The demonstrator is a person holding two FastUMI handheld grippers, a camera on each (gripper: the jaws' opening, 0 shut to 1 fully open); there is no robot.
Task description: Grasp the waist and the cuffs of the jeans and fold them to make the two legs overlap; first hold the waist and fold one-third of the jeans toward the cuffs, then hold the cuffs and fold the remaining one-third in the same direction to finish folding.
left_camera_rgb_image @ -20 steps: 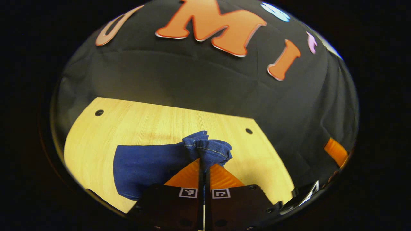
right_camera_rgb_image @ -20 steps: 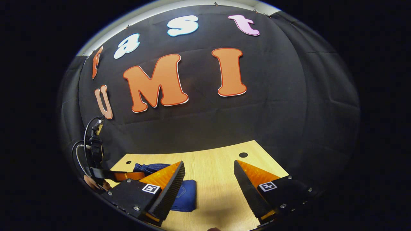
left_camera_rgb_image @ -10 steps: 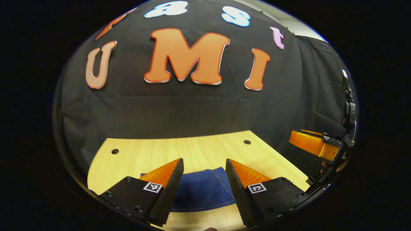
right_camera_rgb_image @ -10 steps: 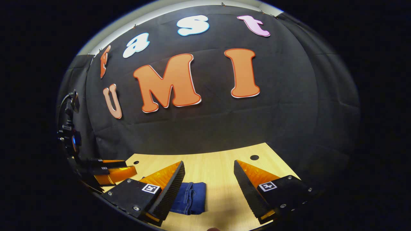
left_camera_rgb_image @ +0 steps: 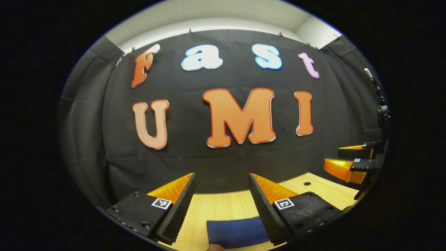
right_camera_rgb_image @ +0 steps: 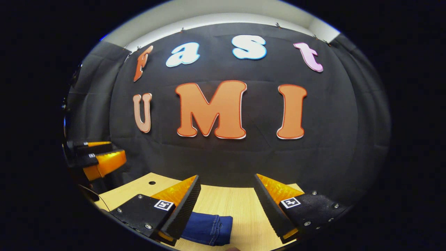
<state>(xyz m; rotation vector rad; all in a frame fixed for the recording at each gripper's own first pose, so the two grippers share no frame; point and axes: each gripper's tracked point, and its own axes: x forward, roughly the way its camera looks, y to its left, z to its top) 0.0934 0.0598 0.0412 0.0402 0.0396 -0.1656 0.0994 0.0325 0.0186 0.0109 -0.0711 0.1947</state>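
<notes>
Our left gripper (left_camera_rgb_image: 221,188) and right gripper (right_camera_rgb_image: 226,190) both hang released, holding nothing. The folded dark blue denim jeans (left_camera_rgb_image: 237,233) lie flat on the pale wooden table (right_camera_rgb_image: 240,205), just below and ahead of the left, nearer it.

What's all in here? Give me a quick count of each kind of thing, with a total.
Grippers: 2, the left gripper and the right gripper, both open.
Folded jeans: 1.
Wooden table: 1.
Total: 4.
</notes>
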